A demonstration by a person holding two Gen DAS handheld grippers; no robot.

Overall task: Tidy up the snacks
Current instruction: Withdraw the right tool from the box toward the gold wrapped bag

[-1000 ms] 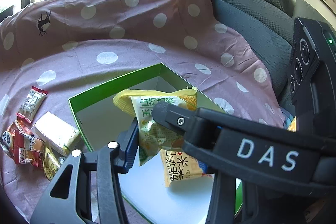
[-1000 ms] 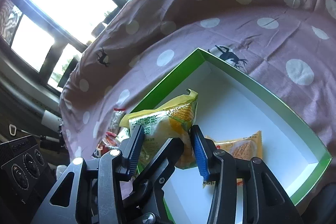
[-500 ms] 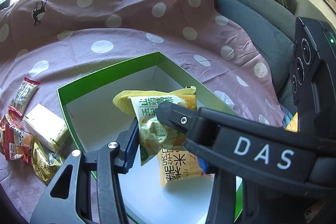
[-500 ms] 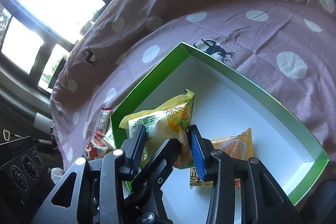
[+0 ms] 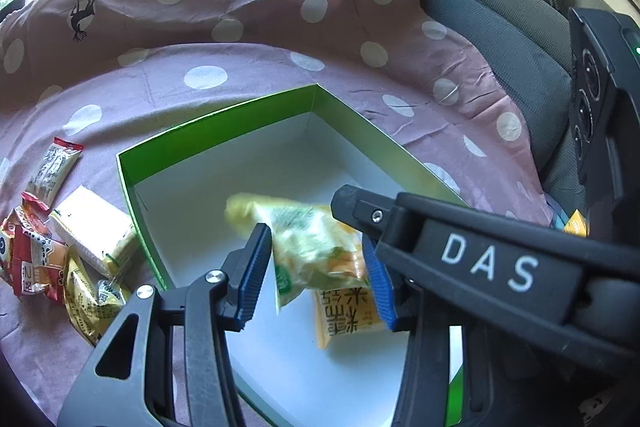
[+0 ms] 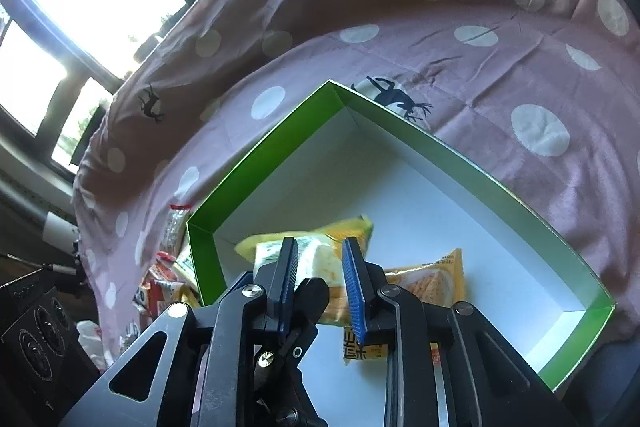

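Right now the hazard sits nearest the lens. The left tongs (image 5: pixel 315 233) stand apart, just eased wider, with the yellow snack packet (image 5: pixel 320 259) between their pads. The packet is smeared with motion while the pads are sharp, so it looks loose. The right tongs (image 6: pixel 318 243) have just closed to a narrow gap; the packet shows through it, but I cannot tell whether they pinch it. If neither holds it, the packet may drop askew onto the orange packet (image 5: pixel 344 311) on the floor of the green box (image 5: pixel 216 119), or snag where the two tongs cross.

At lower left, loose snacks (image 5: pixel 92 227) lie outside the box's wall, which blocks a straight reach. Beyond are the polka-dot cloth (image 5: pixel 240 75) and, upper right, a grey sofa (image 5: pixel 500 27).
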